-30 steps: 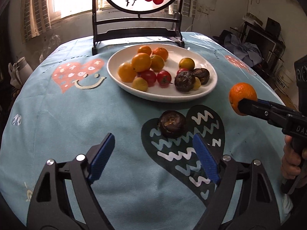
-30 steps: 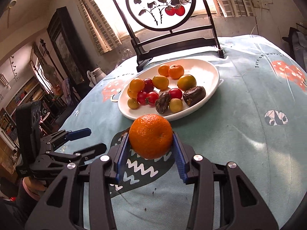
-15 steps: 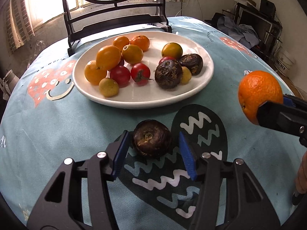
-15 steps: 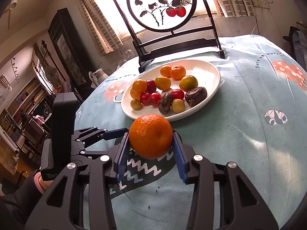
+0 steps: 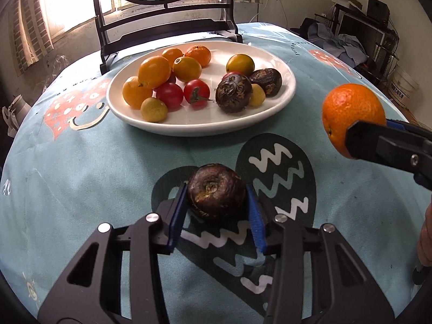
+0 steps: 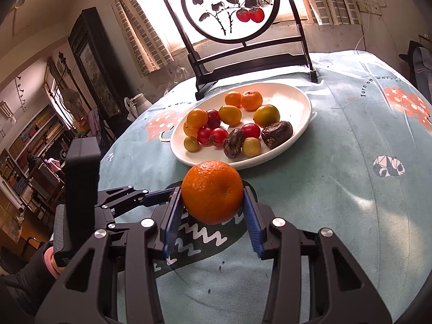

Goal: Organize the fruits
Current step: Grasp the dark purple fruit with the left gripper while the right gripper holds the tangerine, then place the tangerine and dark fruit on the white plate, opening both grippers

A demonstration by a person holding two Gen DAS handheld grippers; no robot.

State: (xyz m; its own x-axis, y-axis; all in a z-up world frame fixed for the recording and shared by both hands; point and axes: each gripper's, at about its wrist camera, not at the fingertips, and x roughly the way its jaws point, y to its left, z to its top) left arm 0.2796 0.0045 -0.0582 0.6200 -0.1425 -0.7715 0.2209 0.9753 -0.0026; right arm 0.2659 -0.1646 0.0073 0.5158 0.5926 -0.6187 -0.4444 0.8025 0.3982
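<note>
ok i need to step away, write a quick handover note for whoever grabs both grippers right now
Left gripper: jaws closing around the dark wrinkled fruit, which still sits on the tablecloth in front of the plate; the blue pads look right at its sides, firm grip not confirmed.
Right gripper: shut on the large orange, held in the air to the right, short of the plate.
White plate: already holds small oranges, red tomatoes, yellow fruits and two dark fruits.
Left to do: finish the grip, lift the dark fruit, and likely set both fruits on the plate.
</note>
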